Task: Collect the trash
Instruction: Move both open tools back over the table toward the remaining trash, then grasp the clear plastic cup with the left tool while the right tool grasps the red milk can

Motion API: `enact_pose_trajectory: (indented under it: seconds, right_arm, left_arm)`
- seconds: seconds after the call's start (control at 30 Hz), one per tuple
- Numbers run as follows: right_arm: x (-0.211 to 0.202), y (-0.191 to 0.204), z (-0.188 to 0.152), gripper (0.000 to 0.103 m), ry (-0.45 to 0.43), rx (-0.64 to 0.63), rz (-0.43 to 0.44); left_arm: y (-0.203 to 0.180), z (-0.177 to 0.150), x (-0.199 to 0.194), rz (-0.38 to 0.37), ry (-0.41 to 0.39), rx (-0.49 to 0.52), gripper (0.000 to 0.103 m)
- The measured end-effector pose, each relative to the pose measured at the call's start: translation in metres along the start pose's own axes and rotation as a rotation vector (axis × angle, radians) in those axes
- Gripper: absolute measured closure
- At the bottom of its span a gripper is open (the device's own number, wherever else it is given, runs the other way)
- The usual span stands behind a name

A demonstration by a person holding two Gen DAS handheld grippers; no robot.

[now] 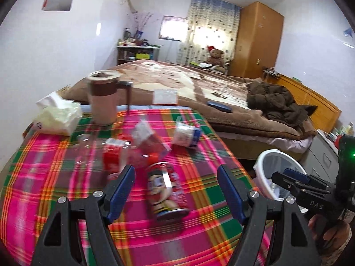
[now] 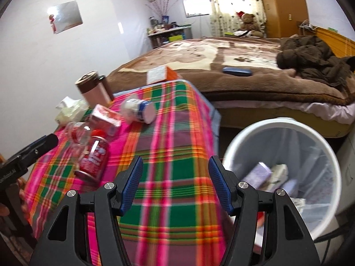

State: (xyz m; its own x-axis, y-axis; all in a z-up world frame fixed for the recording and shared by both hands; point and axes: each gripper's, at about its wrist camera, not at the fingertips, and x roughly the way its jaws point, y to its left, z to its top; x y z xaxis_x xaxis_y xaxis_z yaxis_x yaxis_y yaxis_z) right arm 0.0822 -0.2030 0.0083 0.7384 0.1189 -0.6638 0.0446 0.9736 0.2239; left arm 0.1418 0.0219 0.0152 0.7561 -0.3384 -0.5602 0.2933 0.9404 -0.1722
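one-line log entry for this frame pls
left gripper: open, over red can | right gripper: open, empty | trash bin: beside table, holds trash

Red can point(image 1: 166, 192) lying on side on plaid cloth w/ red carton point(image 1: 112, 156) & white cup point(image 1: 186, 135) behind.

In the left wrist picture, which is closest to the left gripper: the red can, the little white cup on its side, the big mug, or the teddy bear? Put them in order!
From the left gripper, nearest first:
1. Red can, lying between the fingers.
2. White cup, tipped over, further up the plaid cloth on the right.
3. Big mug, upright at the table's far left edge.
4. Teddy bear, beyond the bed by the curtain.
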Motion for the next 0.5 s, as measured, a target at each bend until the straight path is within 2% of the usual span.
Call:
enact_pose_trajectory:
  seconds: [0.2, 0.5]
  right_arm:
    - [0.017, 0.037, 0.002, 0.040, 0.038, -0.038, 0.067]
    - [0.047, 0.088, 0.007, 0.040, 0.119, -0.086, 0.192]
  left_arm:
    - [0.037, -0.006, -0.009, 0.059, 0.008, -0.039, 0.025]
    - [0.083, -0.015, -0.007, 0.105, 0.050, -0.100, 0.025]
